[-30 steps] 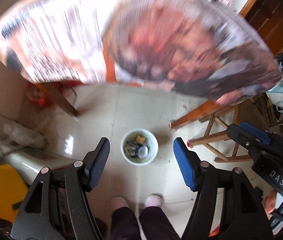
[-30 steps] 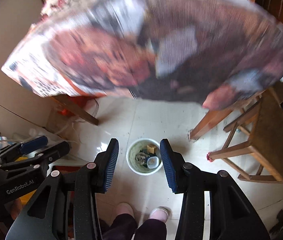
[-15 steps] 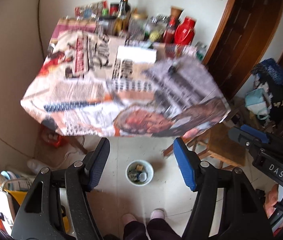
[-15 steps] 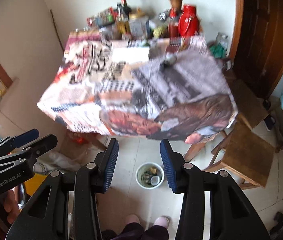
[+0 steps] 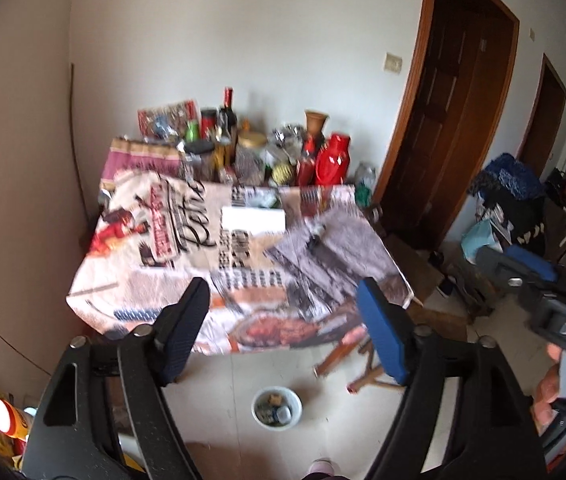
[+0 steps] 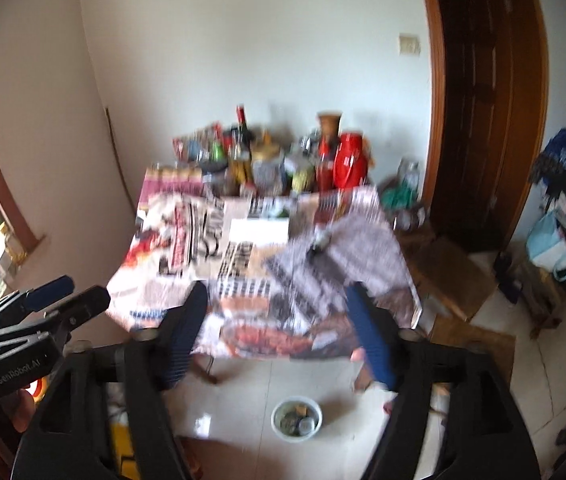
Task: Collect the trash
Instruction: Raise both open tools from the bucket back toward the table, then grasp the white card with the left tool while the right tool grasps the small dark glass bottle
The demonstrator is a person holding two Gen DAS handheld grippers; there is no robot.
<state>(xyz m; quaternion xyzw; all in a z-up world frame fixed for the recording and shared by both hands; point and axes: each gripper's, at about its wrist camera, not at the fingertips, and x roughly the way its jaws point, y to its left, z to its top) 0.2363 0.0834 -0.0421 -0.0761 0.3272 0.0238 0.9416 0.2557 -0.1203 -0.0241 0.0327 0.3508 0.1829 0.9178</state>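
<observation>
Both the left gripper (image 5: 283, 330) and right gripper (image 6: 281, 336) are held high above the tabletop (image 5: 163, 288), fingers just spread, nothing between. Collected trash sits in the white bowl (image 5: 277, 407) on the floor, reachable from above.

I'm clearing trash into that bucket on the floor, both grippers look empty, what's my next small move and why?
Probably reach toward the small dark item on the table. Both the left gripper and right gripper are open with nothing between the fingers, and the bucket already holds trash.
</observation>
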